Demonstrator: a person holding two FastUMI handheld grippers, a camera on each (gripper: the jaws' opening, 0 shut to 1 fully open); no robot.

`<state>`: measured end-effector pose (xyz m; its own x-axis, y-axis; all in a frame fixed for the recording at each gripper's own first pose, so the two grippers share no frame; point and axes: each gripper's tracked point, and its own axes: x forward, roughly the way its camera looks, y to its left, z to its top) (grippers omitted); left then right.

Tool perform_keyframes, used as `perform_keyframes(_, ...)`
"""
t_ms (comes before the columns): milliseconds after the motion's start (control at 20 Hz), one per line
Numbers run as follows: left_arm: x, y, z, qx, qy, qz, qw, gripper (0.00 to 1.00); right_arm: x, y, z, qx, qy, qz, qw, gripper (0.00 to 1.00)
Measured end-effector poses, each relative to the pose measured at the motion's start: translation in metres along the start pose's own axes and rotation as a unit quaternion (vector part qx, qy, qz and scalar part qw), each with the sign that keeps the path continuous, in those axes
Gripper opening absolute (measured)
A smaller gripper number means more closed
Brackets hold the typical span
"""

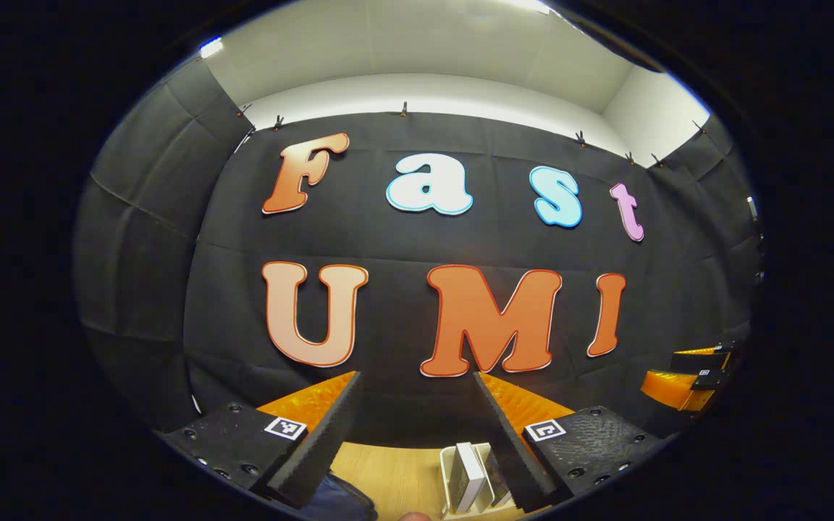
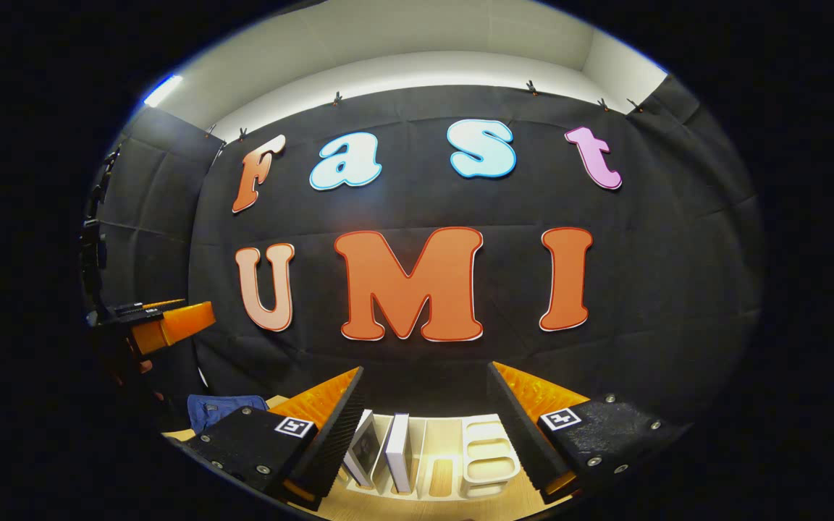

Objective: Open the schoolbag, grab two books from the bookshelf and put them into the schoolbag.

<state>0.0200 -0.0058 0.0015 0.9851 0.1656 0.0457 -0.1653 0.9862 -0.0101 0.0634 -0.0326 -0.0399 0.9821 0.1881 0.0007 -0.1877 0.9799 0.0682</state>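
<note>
In the right gripper view, a white slotted bookshelf (image 2: 486,456) stands on the wooden table with two upright books (image 2: 397,459) in its left slots. My right gripper (image 2: 424,394) hangs open above and in front of it, nothing between its fingers. A dark blue schoolbag (image 2: 223,409) lies at the lower left; the left gripper (image 2: 163,322) floats above it. In the left gripper view, my left gripper (image 1: 417,398) is open and empty, raised over the table. The bookshelf (image 1: 453,477) with a book (image 1: 469,474) shows low between its fingers. A corner of the schoolbag (image 1: 337,503) lies at the bottom.
The black cloth wall (image 2: 663,289) closes the back right behind the table. Light wooden tabletop (image 1: 395,474) runs between schoolbag and bookshelf. The right gripper (image 1: 688,380) shows at the far right of the left gripper view.
</note>
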Motion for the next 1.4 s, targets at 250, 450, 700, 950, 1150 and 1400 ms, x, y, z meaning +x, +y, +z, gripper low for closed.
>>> perform_keyframes(250, -0.003, -0.004, -0.015, -0.012, 0.019, -0.002, 1.000, 0.92, 0.005, 0.016, -0.014, -0.012, -0.006, -0.016, 1.000, 0.97)
perform_keyframes(450, -0.005, -0.005, -0.023, -0.022, 0.031, -0.007, 0.999, 0.94, 0.012, 0.023, -0.022, -0.013, -0.001, -0.025, 1.000, 0.97)
perform_keyframes(700, -0.004, 0.002, -0.026, -0.037, 0.032, 0.009, 0.999, 0.92, 0.021, 0.029, -0.032, -0.014, 0.011, -0.024, 1.000, 0.97)
perform_keyframes(950, -0.006, 0.000, -0.029, -0.042, 0.040, 0.004, 0.998, 0.92, 0.026, 0.037, -0.038, -0.017, 0.018, -0.010, 1.000, 0.98)
perform_keyframes(1150, -0.008, 0.001, -0.034, -0.030, 0.050, -0.003, 0.998, 0.91, 0.029, 0.039, -0.044, -0.023, 0.024, -0.007, 0.999, 0.97)
perform_keyframes(1400, -0.013, -0.002, -0.040, -0.044, 0.065, -0.010, 0.997, 0.91, 0.031, 0.046, -0.050, -0.026, 0.032, -0.001, 0.999, 0.98)
